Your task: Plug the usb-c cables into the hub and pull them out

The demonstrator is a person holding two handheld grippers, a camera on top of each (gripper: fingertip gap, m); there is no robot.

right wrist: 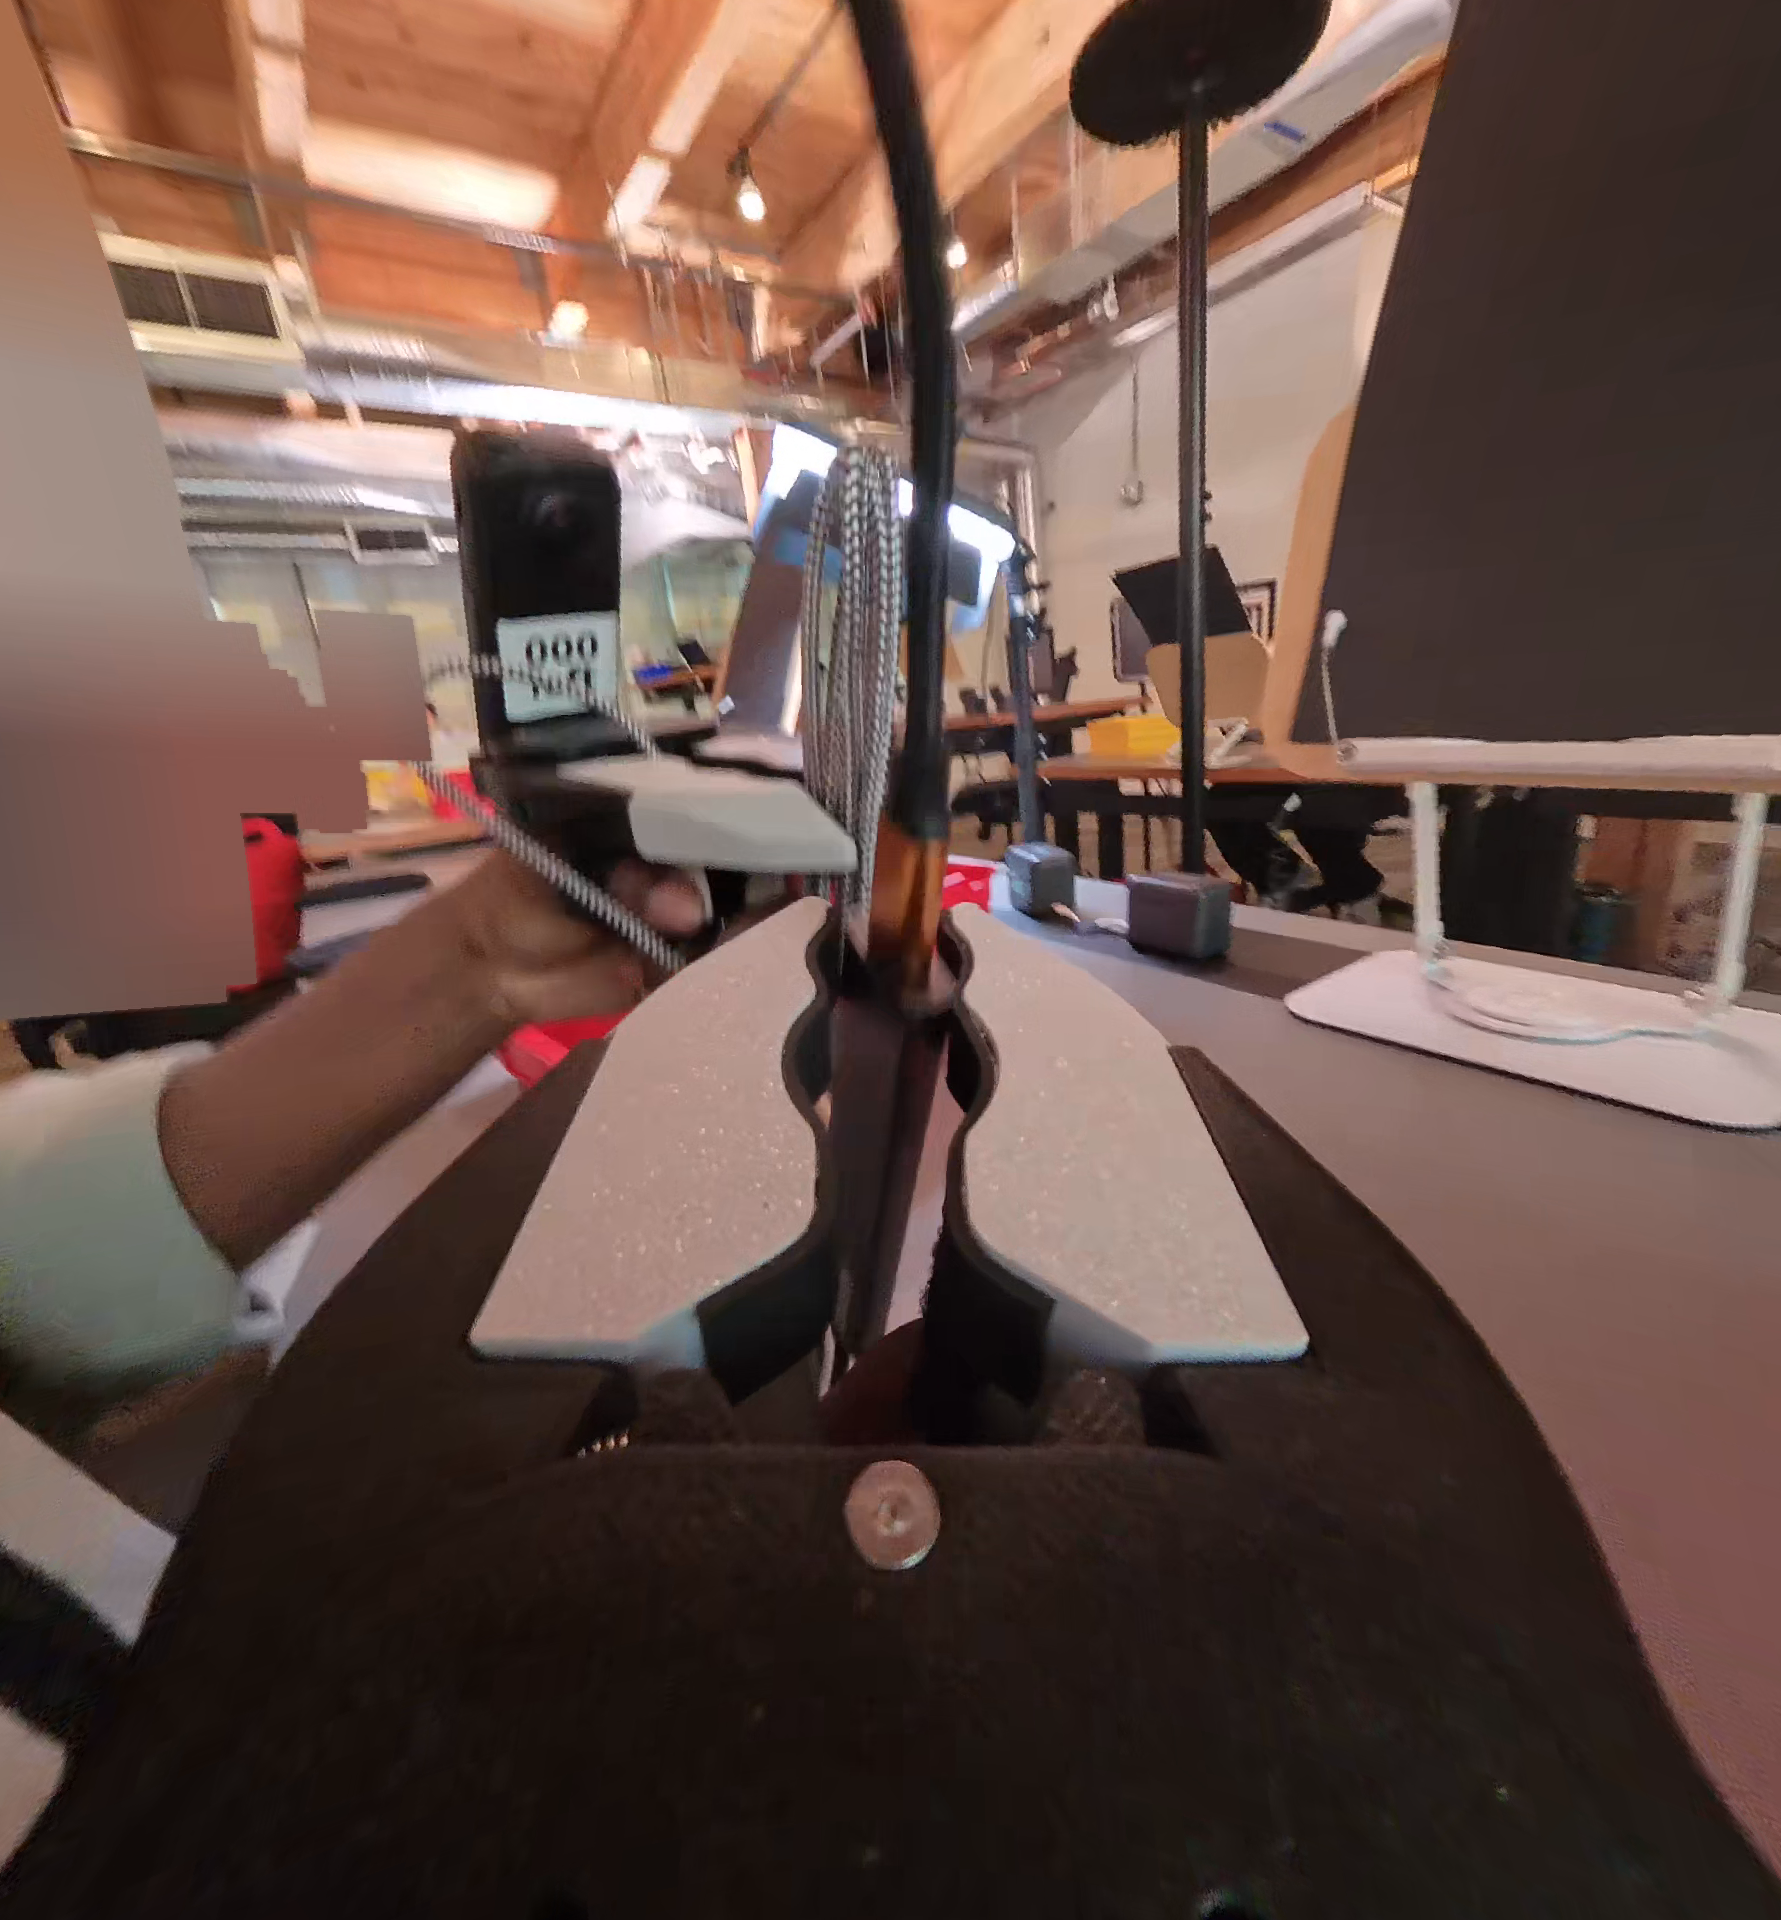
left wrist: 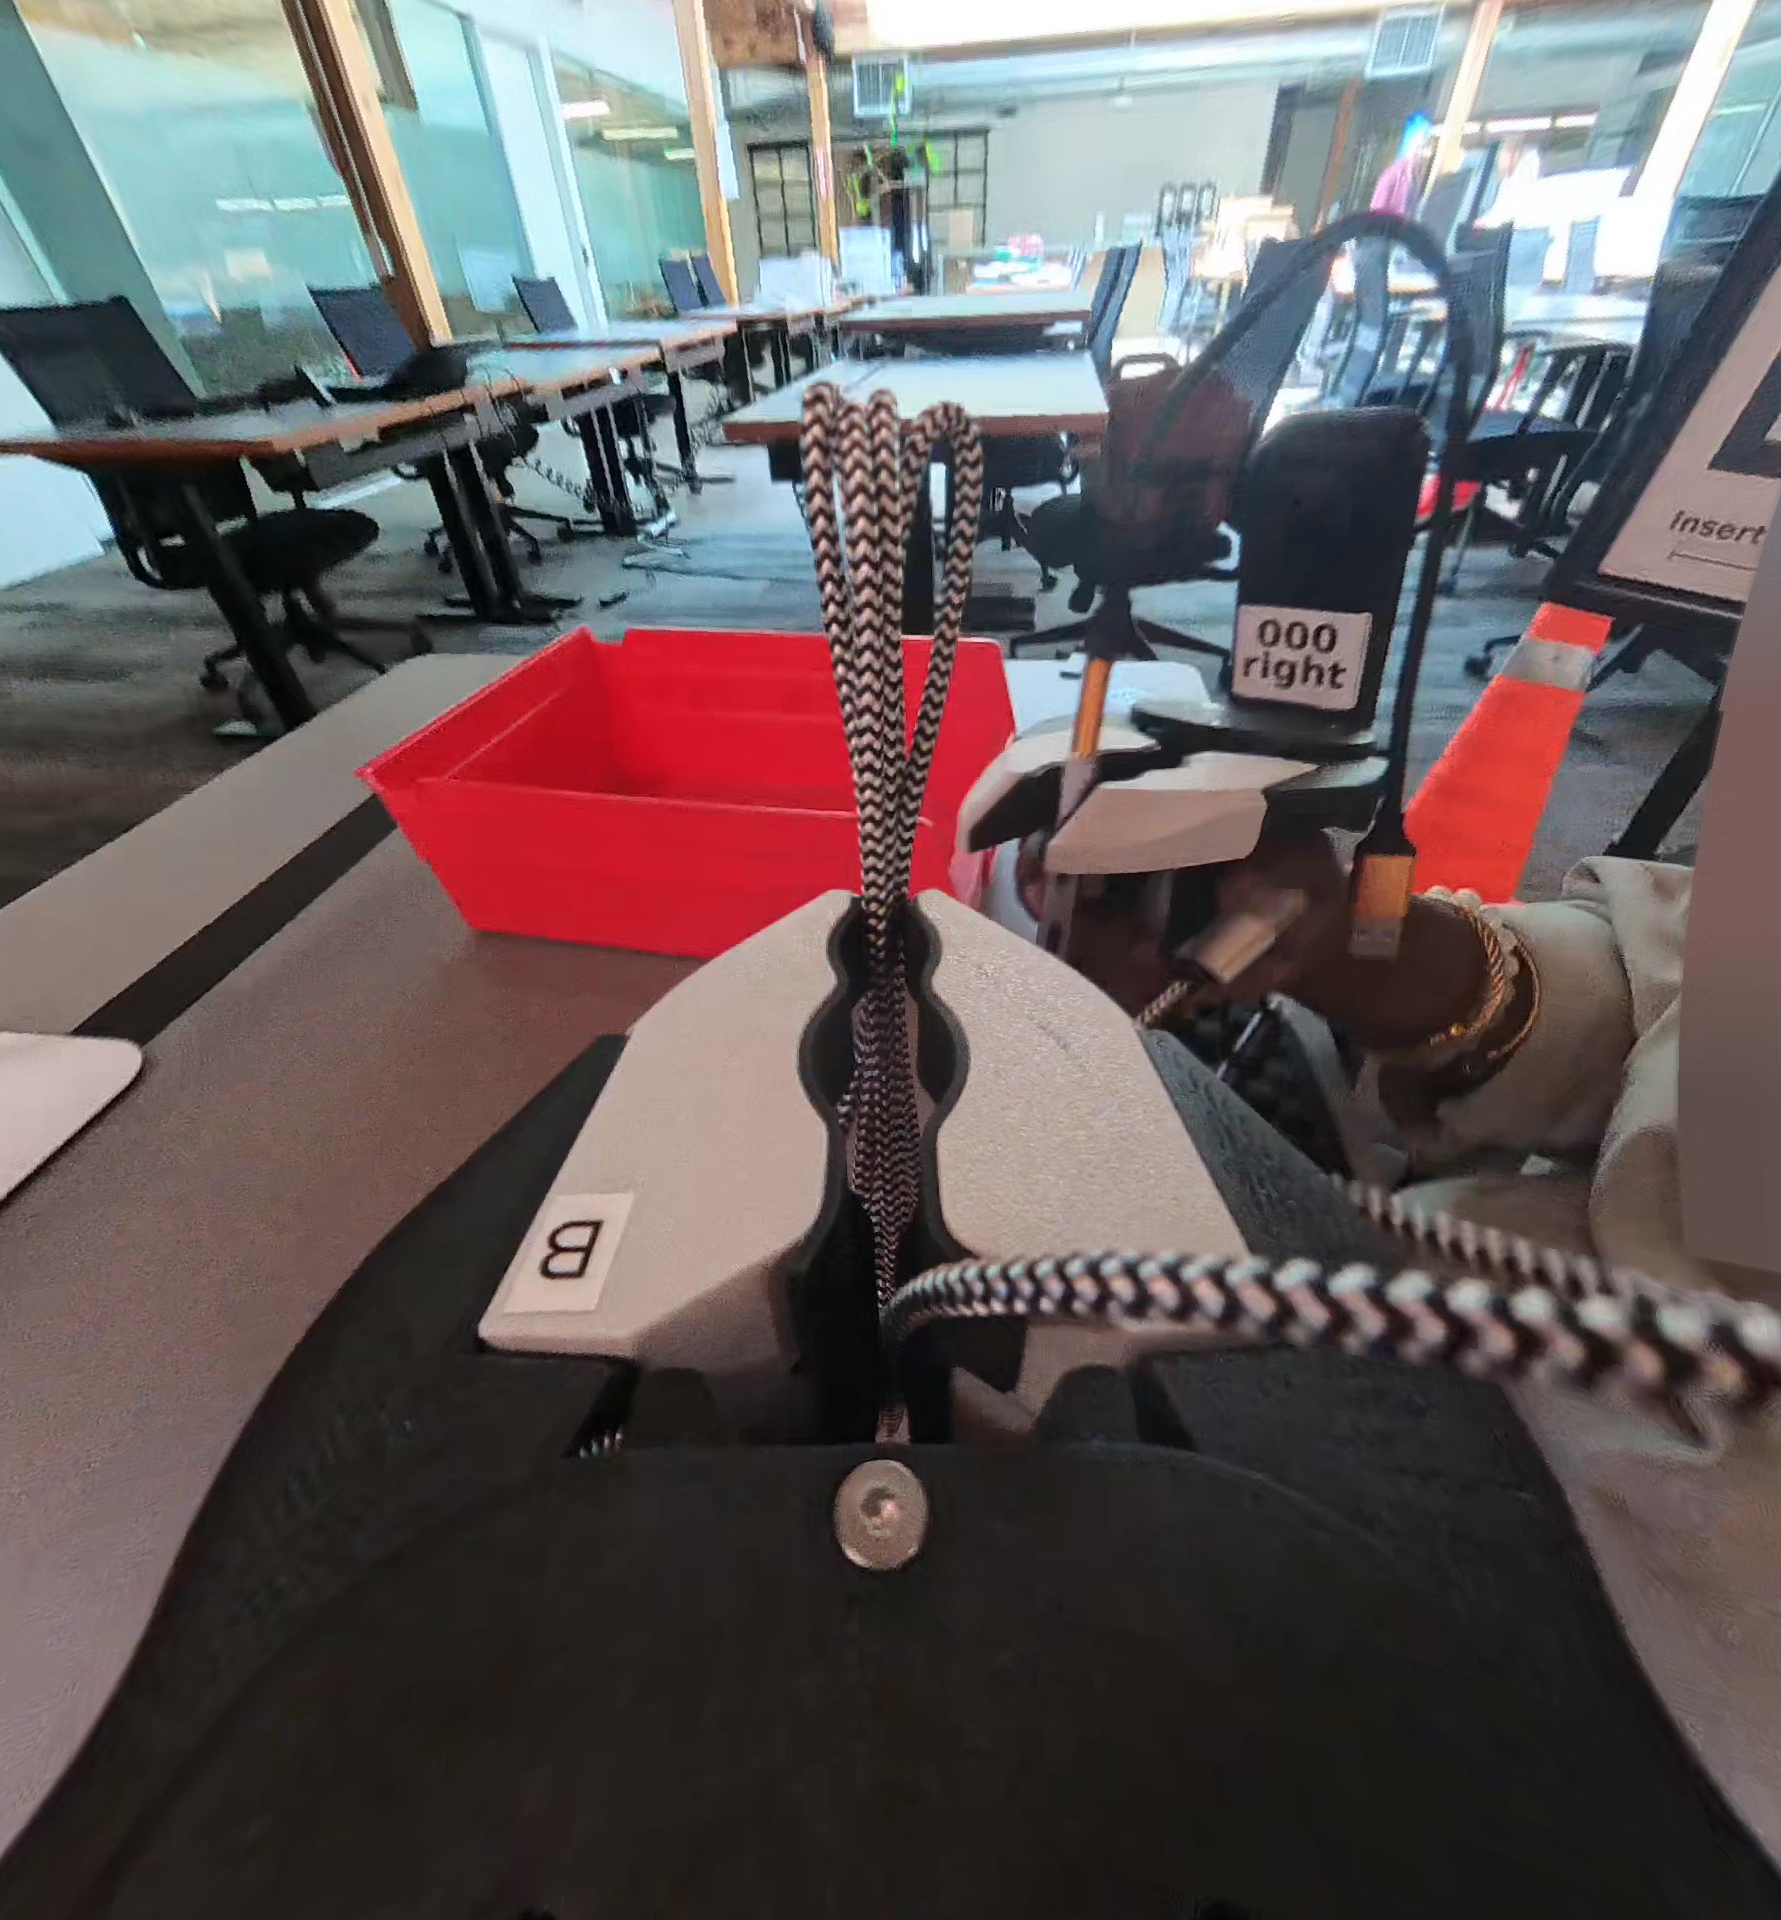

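My left gripper (left wrist: 886, 909) is shut on a black-and-white braided cable (left wrist: 881, 540). The cable's folded loops stand up out of the jaws, and one strand (left wrist: 1488, 1325) trails off to the right. My right gripper (right wrist: 891, 930) is shut on the orange connector (right wrist: 907, 894) of a black cable (right wrist: 917, 364) that arcs upward. In the left wrist view the right gripper (left wrist: 1062, 821) is held close by on the right, and the black cable's (left wrist: 1426, 312) other orange plug (left wrist: 1379, 883) hangs down. The left gripper (right wrist: 834, 847) and braided loops (right wrist: 850, 675) show in the right wrist view. I cannot make out a hub.
A red bin (left wrist: 678, 790) sits on the grey table (left wrist: 242, 1195) ahead of the left gripper. A white flat object (left wrist: 13, 1101) lies at the left edge. Two small grey blocks (right wrist: 1177, 909) and a white stand (right wrist: 1551, 1029) are on the table to the right. A person's hand (right wrist: 553, 945) holds the left gripper. My two grippers' fingertips are within a few centimetres of each other.
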